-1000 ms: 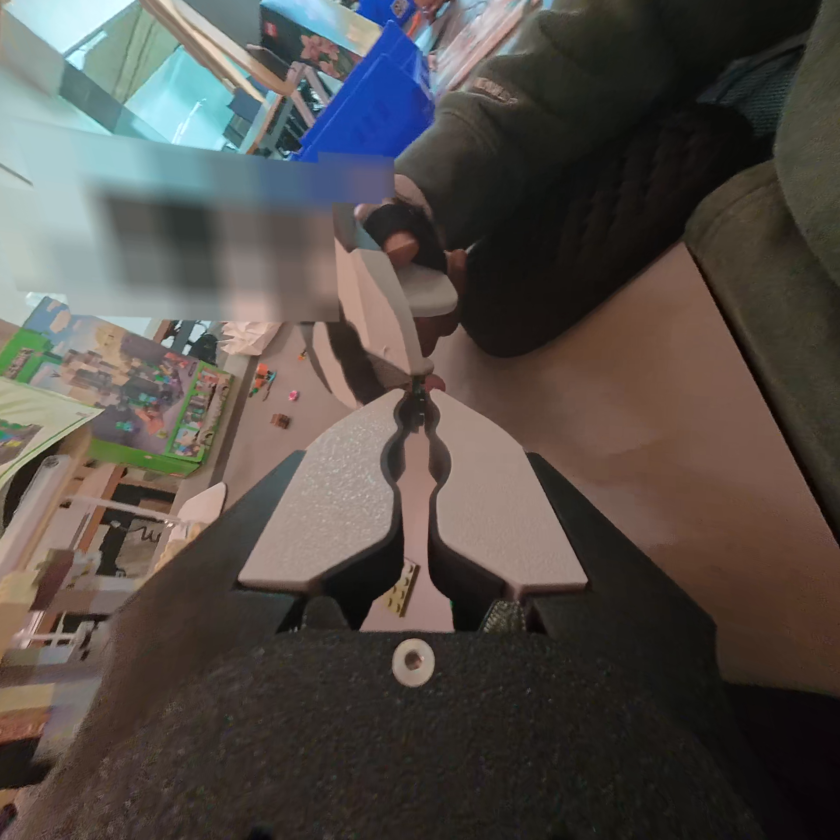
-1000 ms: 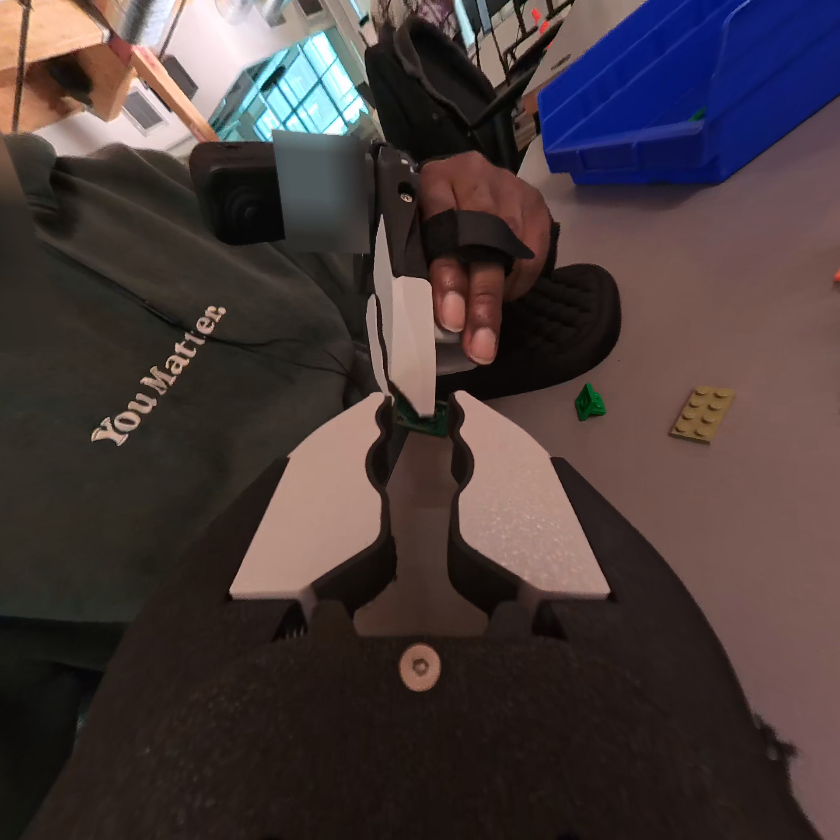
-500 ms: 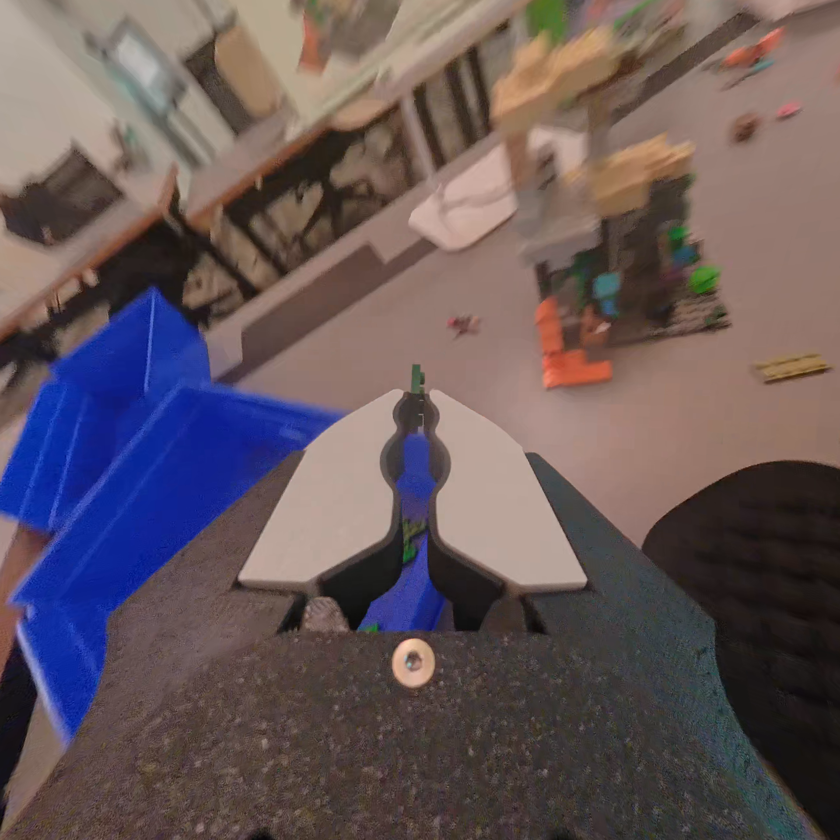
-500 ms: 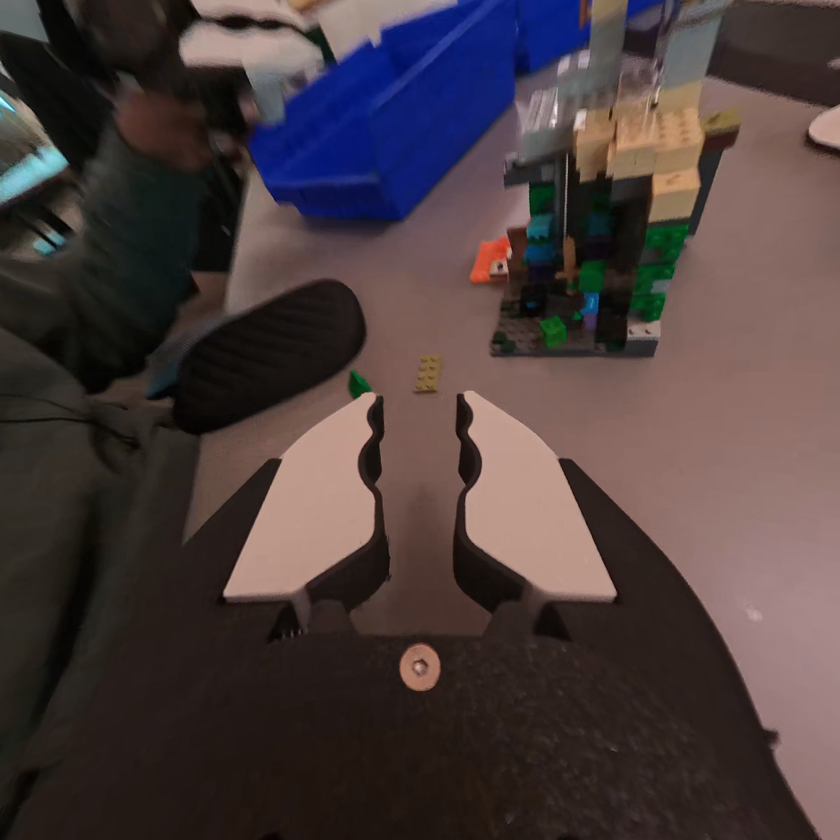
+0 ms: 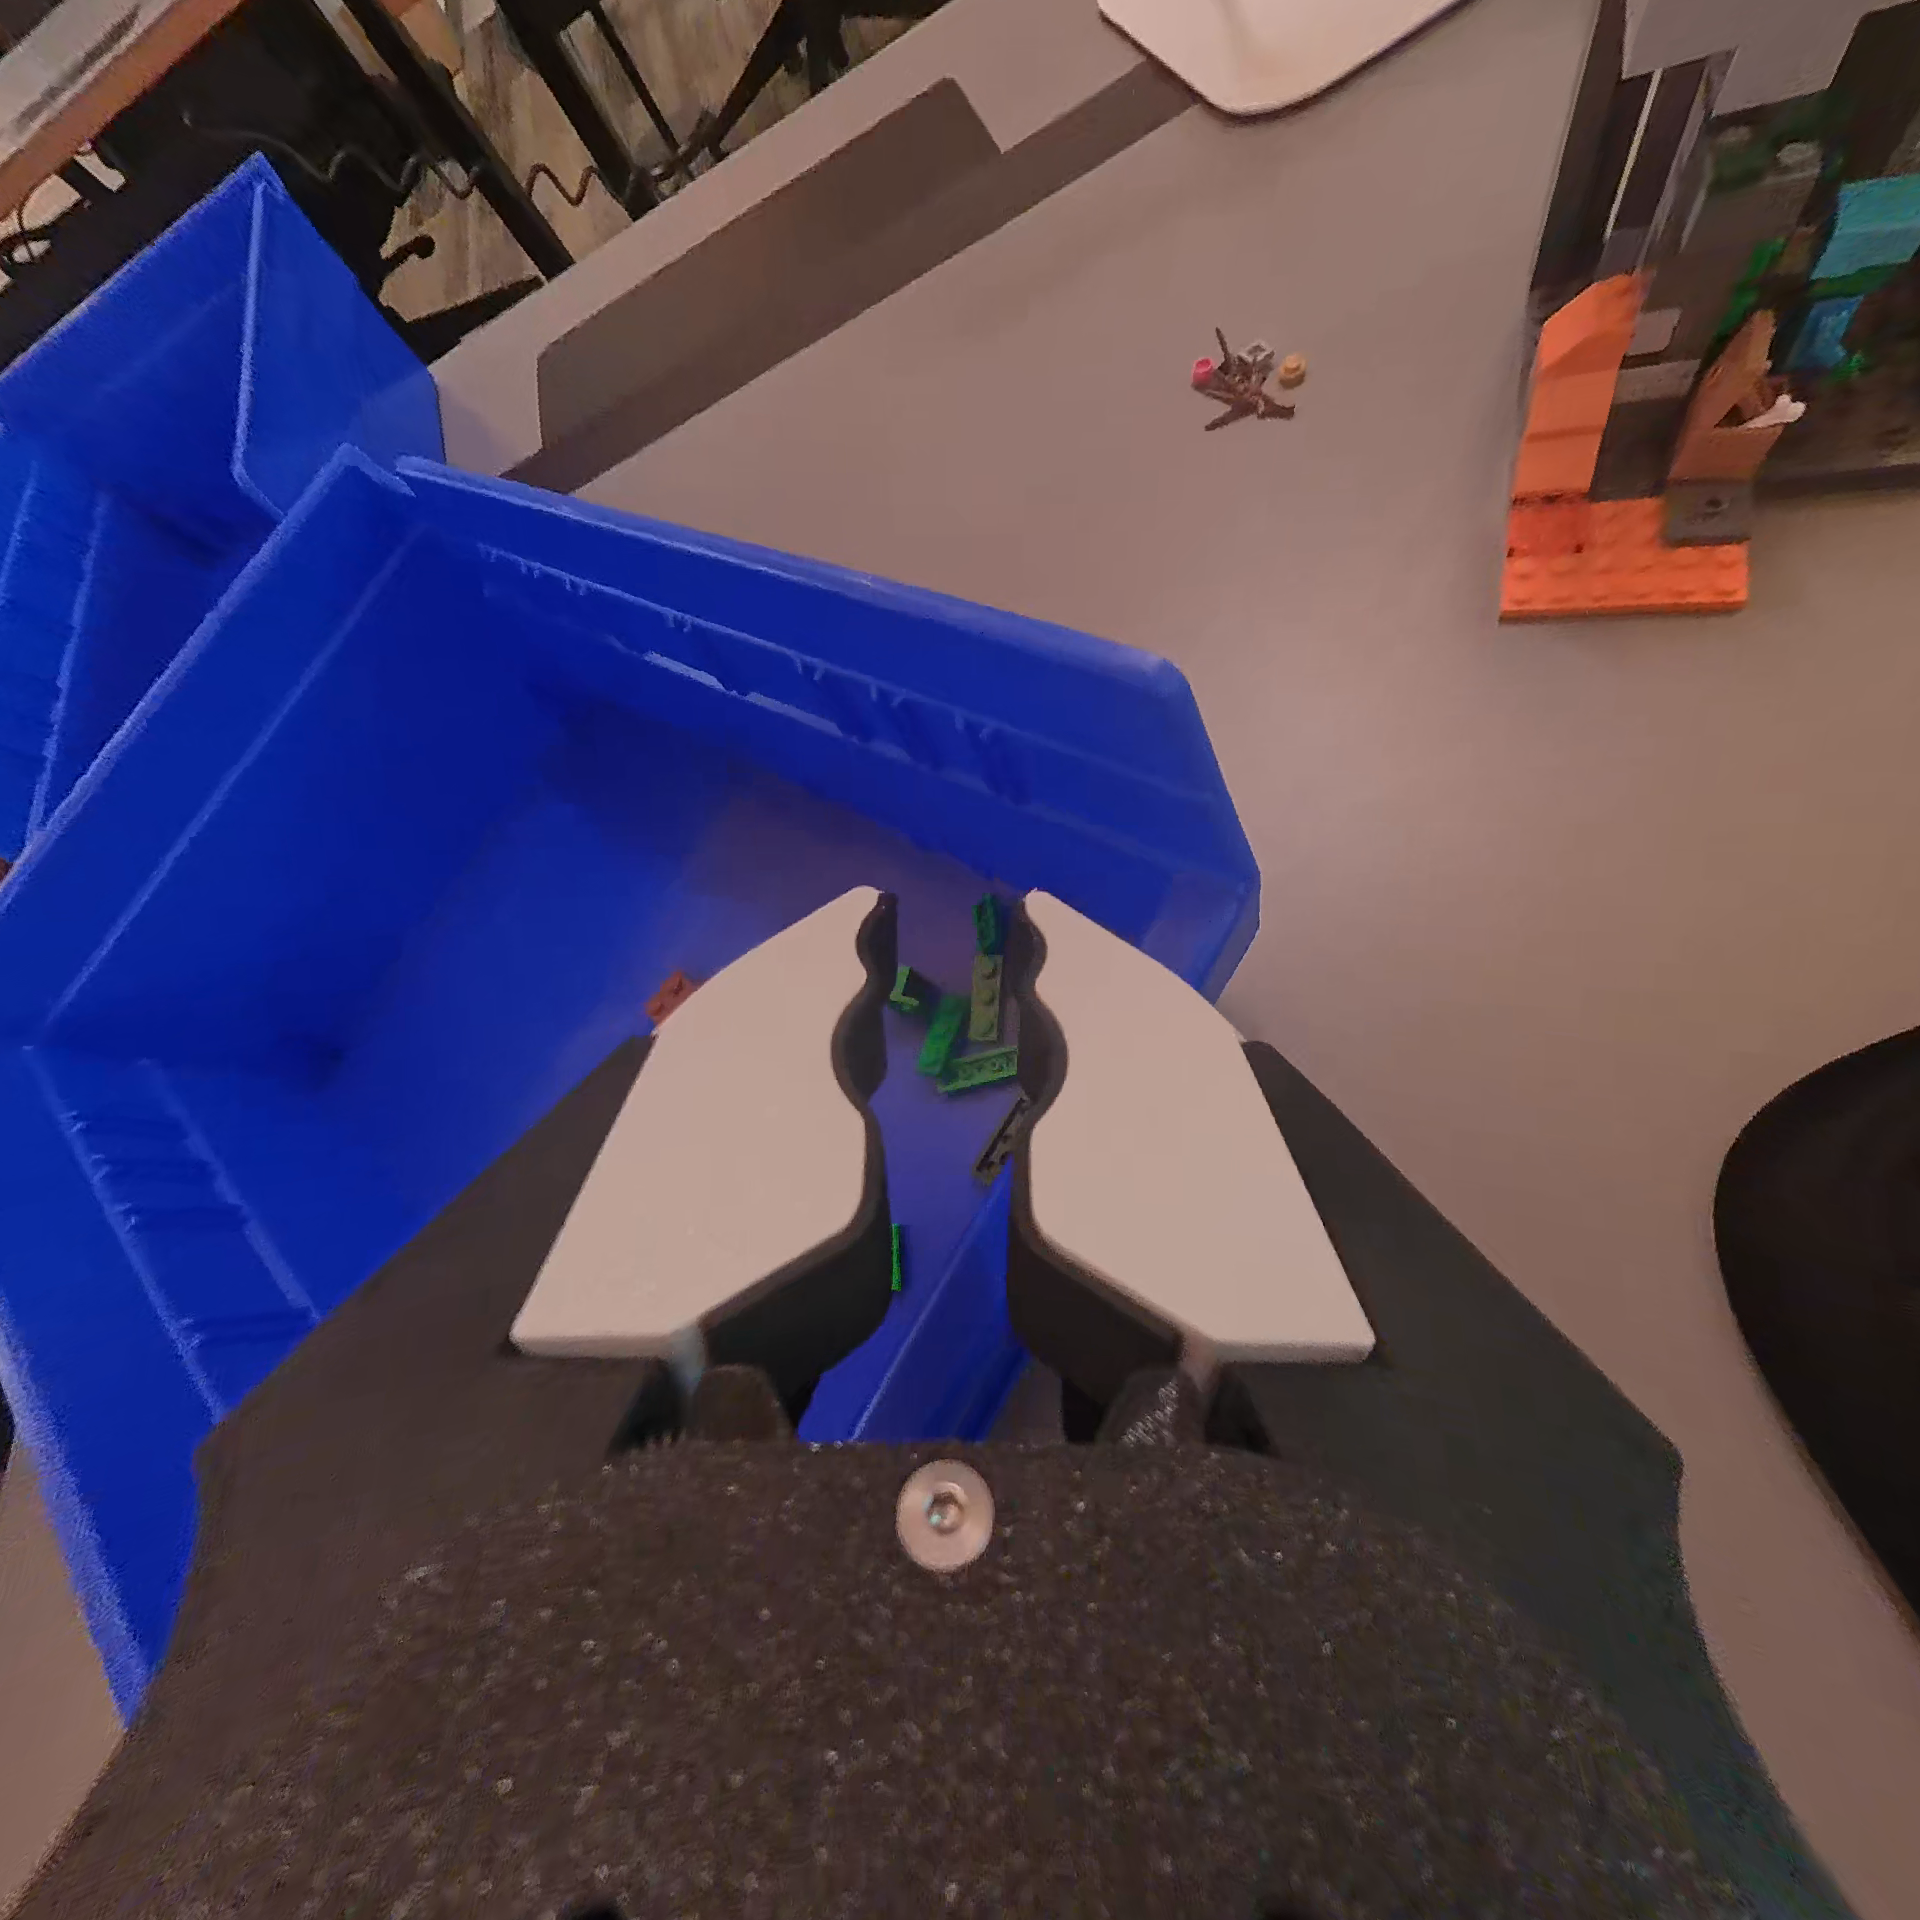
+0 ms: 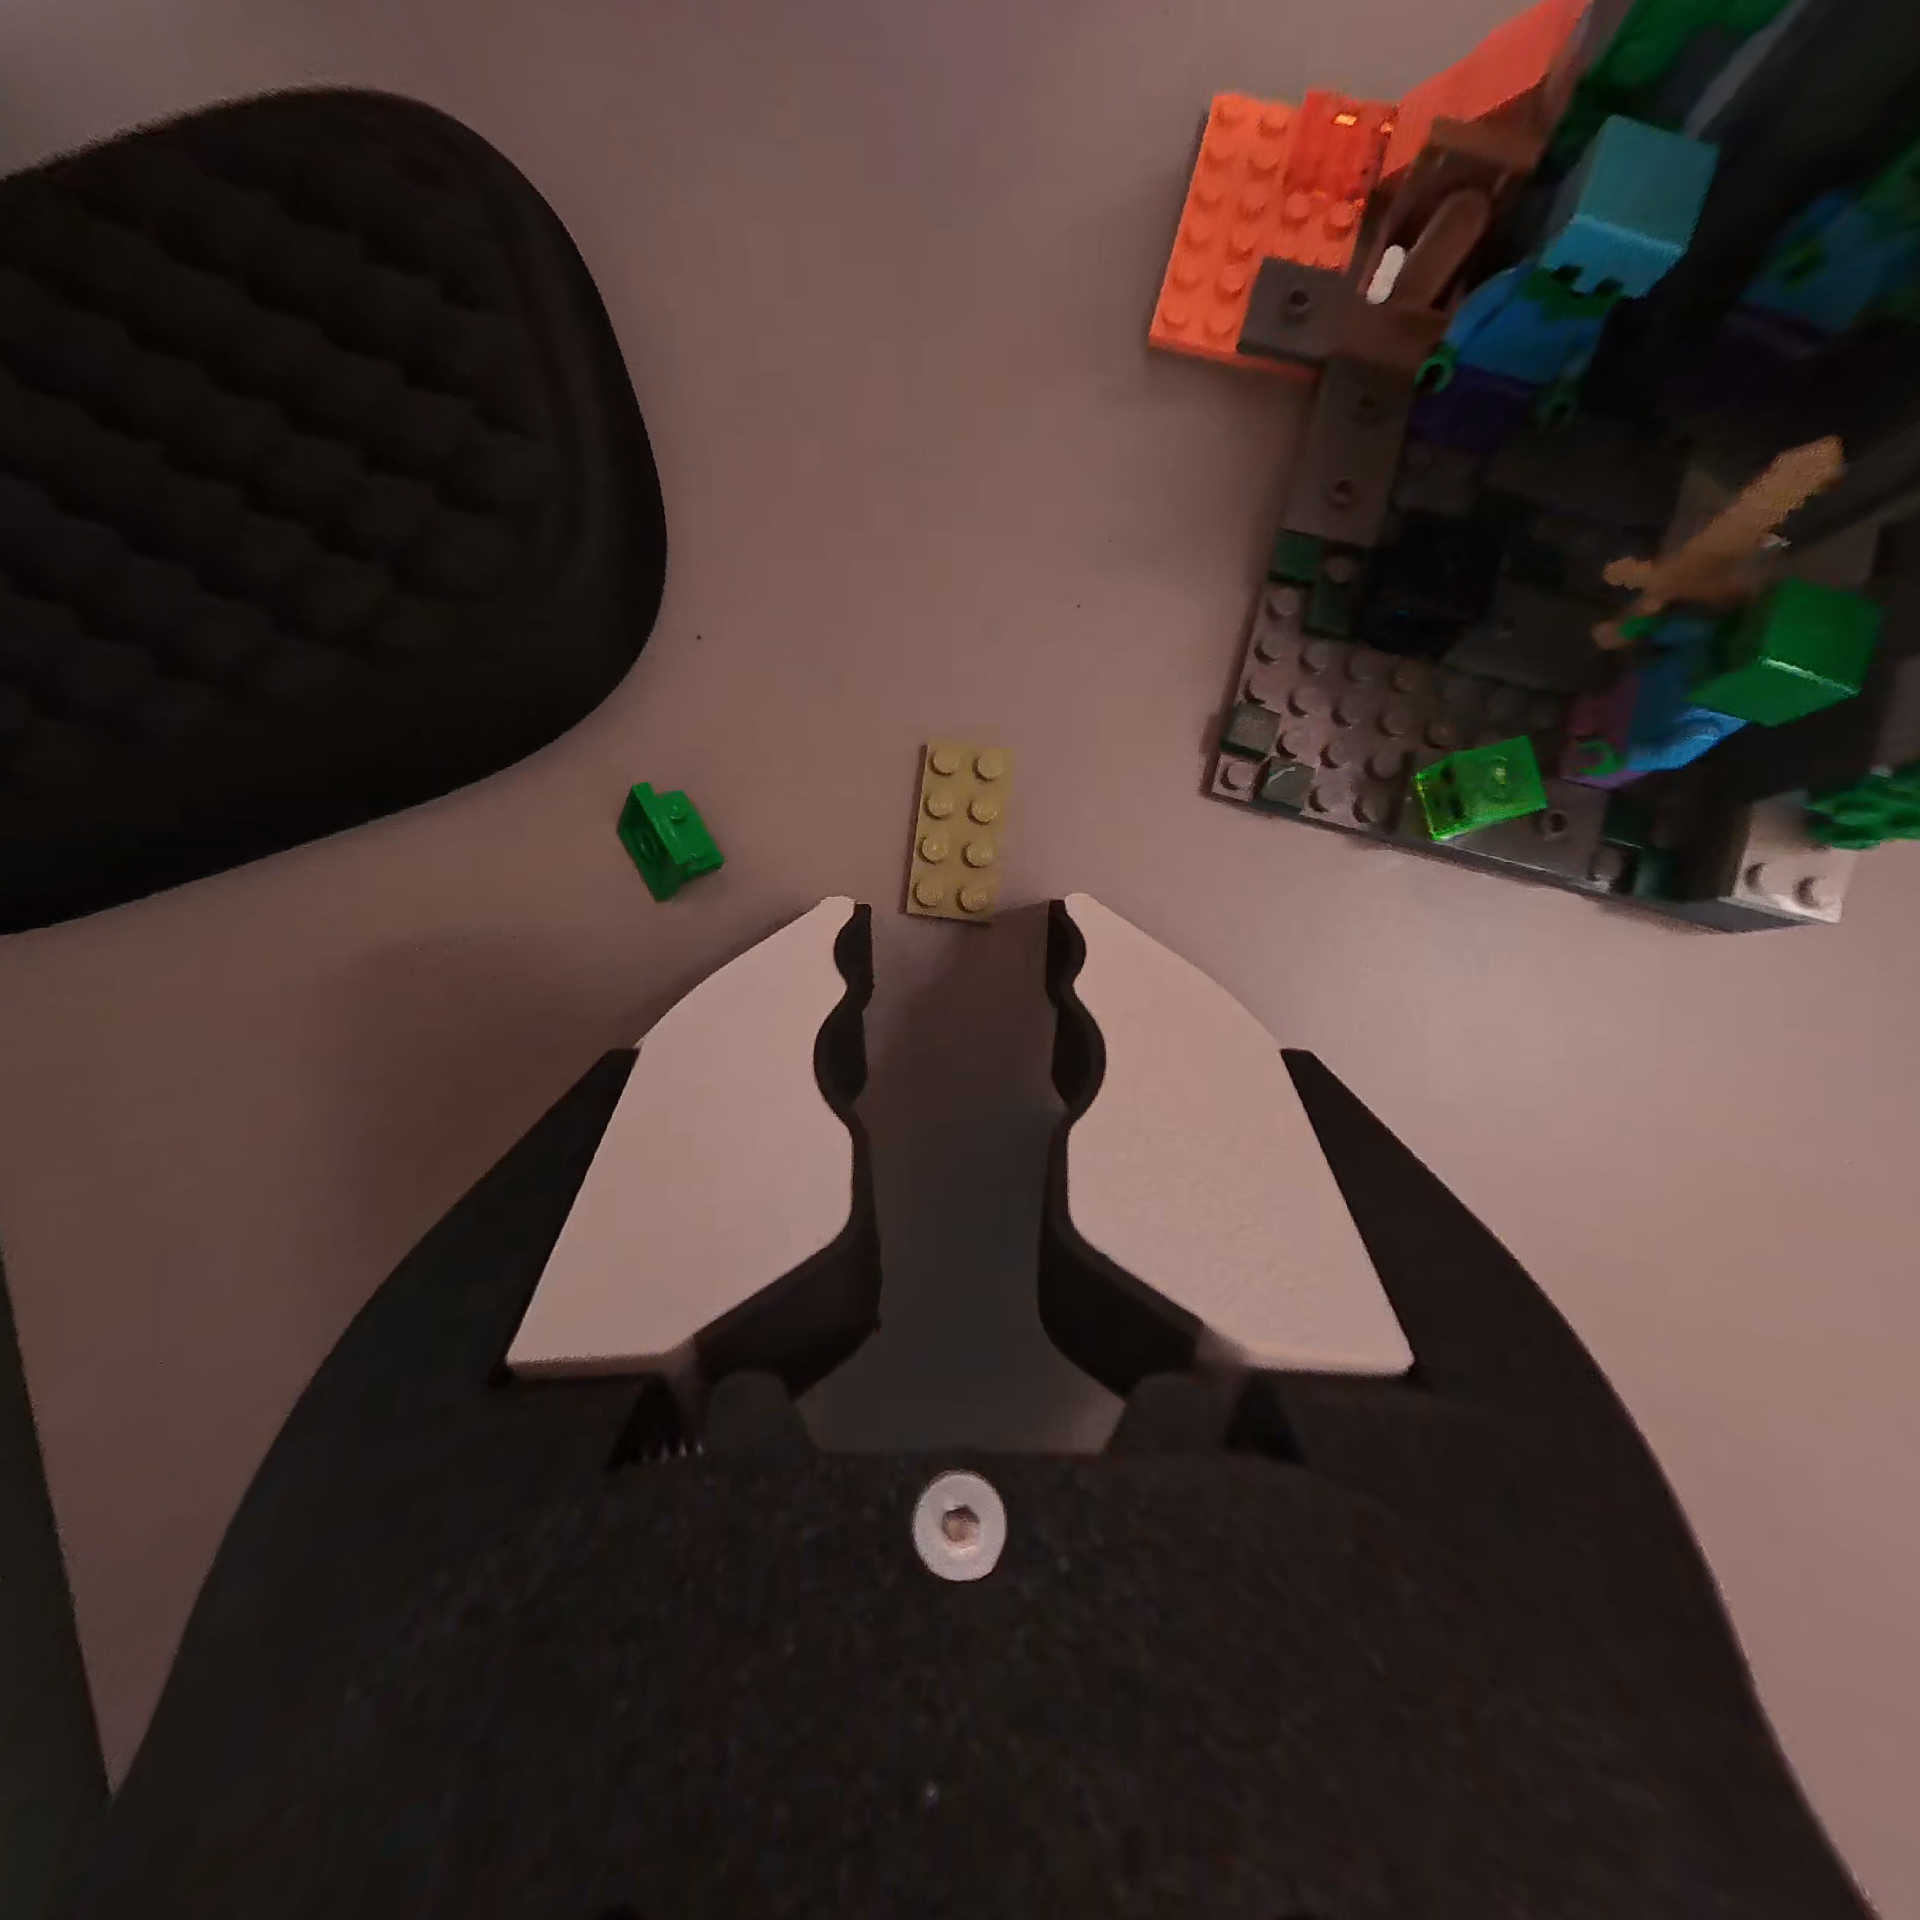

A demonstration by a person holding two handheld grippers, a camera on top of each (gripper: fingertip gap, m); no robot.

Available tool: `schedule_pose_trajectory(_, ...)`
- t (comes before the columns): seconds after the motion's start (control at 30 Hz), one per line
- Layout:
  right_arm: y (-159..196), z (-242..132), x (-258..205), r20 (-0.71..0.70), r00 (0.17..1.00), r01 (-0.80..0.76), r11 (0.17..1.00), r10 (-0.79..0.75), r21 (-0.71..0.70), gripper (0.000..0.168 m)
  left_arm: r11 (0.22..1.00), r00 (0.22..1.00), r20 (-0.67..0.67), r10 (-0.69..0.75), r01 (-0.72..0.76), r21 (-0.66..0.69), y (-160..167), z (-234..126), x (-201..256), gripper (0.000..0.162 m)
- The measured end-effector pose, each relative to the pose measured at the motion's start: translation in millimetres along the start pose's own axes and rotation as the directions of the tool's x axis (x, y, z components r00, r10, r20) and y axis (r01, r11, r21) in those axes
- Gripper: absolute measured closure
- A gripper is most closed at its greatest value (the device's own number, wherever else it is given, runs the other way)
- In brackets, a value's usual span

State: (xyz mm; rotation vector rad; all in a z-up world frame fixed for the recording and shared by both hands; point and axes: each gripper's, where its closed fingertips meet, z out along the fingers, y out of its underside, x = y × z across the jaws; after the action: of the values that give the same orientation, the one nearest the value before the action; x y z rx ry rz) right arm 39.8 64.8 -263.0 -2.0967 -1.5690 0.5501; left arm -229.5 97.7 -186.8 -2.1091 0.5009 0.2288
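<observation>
My left gripper (image 5: 954, 906) is open and empty, hanging over a blue bin (image 5: 831, 623). Several small green pieces (image 5: 961, 1039) and a dark one lie on the bin's floor, seen between my fingers. My right gripper (image 6: 954, 909) is open and empty, pointing down at the grey table. A tan two-by-four plate (image 6: 961, 831) lies just beyond its fingertips, apart from them. A small green piece (image 6: 670, 842) lies to the left of the plate.
A brick model (image 6: 1558, 520) on a dark baseplate with an orange plate (image 6: 1236, 239) stands at the right; it also shows in the left wrist view (image 5: 1714, 312). A black padded object (image 6: 260, 468) lies at the left. A second blue bin (image 5: 156, 416) and a few tiny loose pieces (image 5: 1247, 384) lie farther off. The tips of one gripper are about 30 centimetres away from the tips of the other.
Both grippers met at a small green piece. The left swung over the blue bin, shut on it, and has now opened. The right let go and moved down over the tan plate.
</observation>
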Motion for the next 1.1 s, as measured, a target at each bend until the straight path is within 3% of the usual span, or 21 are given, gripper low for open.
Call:
schedule_pose_trajectory(0.13,-4,4,2,-0.018,1.000,0.018,0.999,-0.019,-0.043,0.142,0.991,1.000,-0.028,0.011,-0.008,0.133,-20,-15,9,0.144)
schedule_pose_trajectory(0.27,-6,6,4,-0.010,0.999,0.036,0.998,-0.036,-0.054,0.153,0.938,0.983,-0.115,0.146,-0.100,0.333,-54,-43,51,0.149)
schedule_pose_trajectory(0.47,-6,-1,-6,0.053,0.998,0.030,0.998,-0.033,0.051,0.153,0.813,0.833,-0.282,0.475,-0.294,0.502,-64,-63,158,0.146)
schedule_pose_trajectory(0.6,-19,-33,-31,0.269,0.963,-0.075,0.973,0.013,0.221,0.153,0.771,0.722,-0.392,0.570,-0.304,0.560,-60,-66,210,0.139)
schedule_pose_trajectory(0.73,-28,-65,-61,0.490,0.871,-0.165,0.927,-0.022,0.336,0.153,0.649,0.604,-0.372,0.705,-0.338,0.681,-68,-82,249,0.136)
schedule_pose_trajectory(0.93,-31,-88,-89,0.611,0.780,-0.173,0.890,-0.138,0.422,0.153,0.472,0.492,-0.238,0.837,-0.432,0.768,-79,-96,272,0.150)
schedule_pose_trajectory(1.03,-39,-98,-83,0.604,0.785,-0.226,0.844,-0.138,0.486,0.155,0.485,0.502,-0.239,0.831,-0.445,0.753,-81,-99,266,0.157)
schedule_pose_trajectory(1.1,-43,-101,-74,0.568,0.813,-0.236,0.816,-0.132,0.528,0.153,0.532,0.554,-0.244,0.796,-0.448,0.719,-85,-95,251,0.157)
